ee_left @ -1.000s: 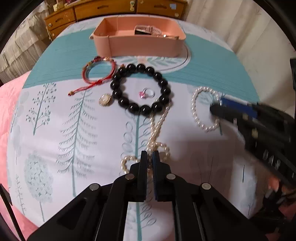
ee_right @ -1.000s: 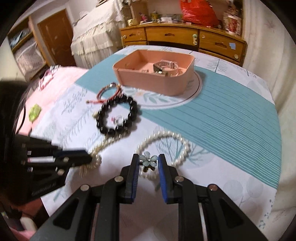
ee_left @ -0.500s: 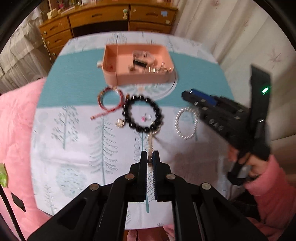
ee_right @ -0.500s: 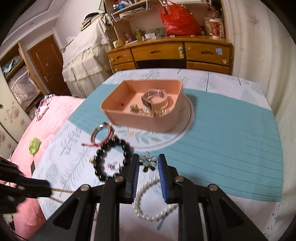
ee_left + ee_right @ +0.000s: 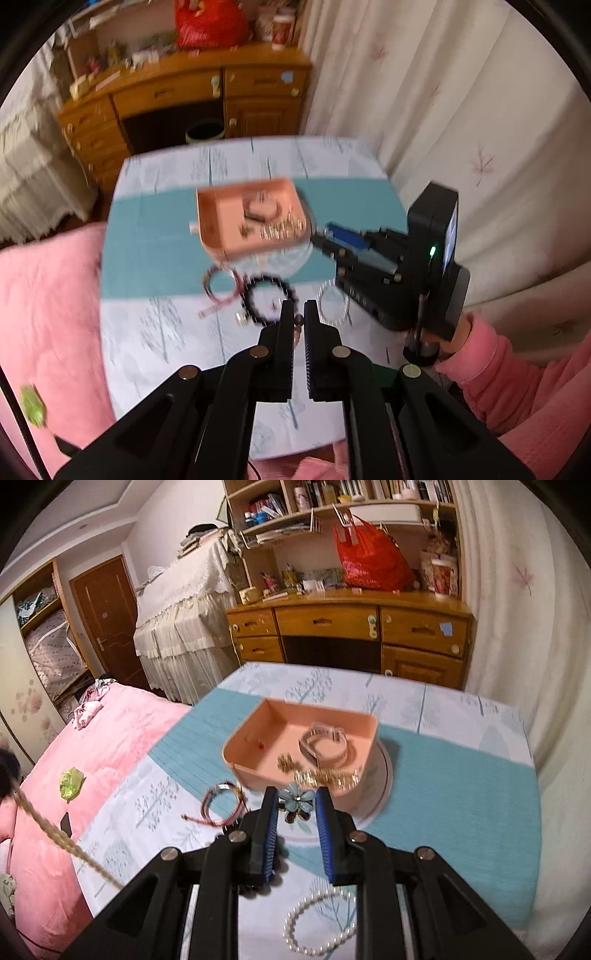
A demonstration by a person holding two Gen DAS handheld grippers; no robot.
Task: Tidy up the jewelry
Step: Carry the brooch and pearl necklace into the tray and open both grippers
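Note:
My left gripper (image 5: 298, 320) is shut on a pearl necklace (image 5: 297, 322) and holds it high above the table; the strand trails across the right wrist view (image 5: 51, 830). My right gripper (image 5: 295, 803) is shut on a blue flower brooch (image 5: 296, 800), just short of the pink tray (image 5: 255, 775); it also shows in the left wrist view (image 5: 325, 240). The tray (image 5: 218, 221) holds a clear bangle box (image 5: 325, 744) and gold pieces. On the cloth lie a black bead bracelet (image 5: 269, 302), a red cord bracelet (image 5: 221, 803) and a pearl bracelet (image 5: 319, 926).
The tray sits on a round white turntable (image 5: 384, 779) on a teal and white tablecloth (image 5: 443, 775). A pink bed (image 5: 74, 760) lies left of the table. A wooden desk (image 5: 347, 635) stands behind it, curtains to the right.
Both grippers rose well above the table. The left lifted the pearl necklace off the cloth. The right carried the flower brooch forward to the tray's near edge.

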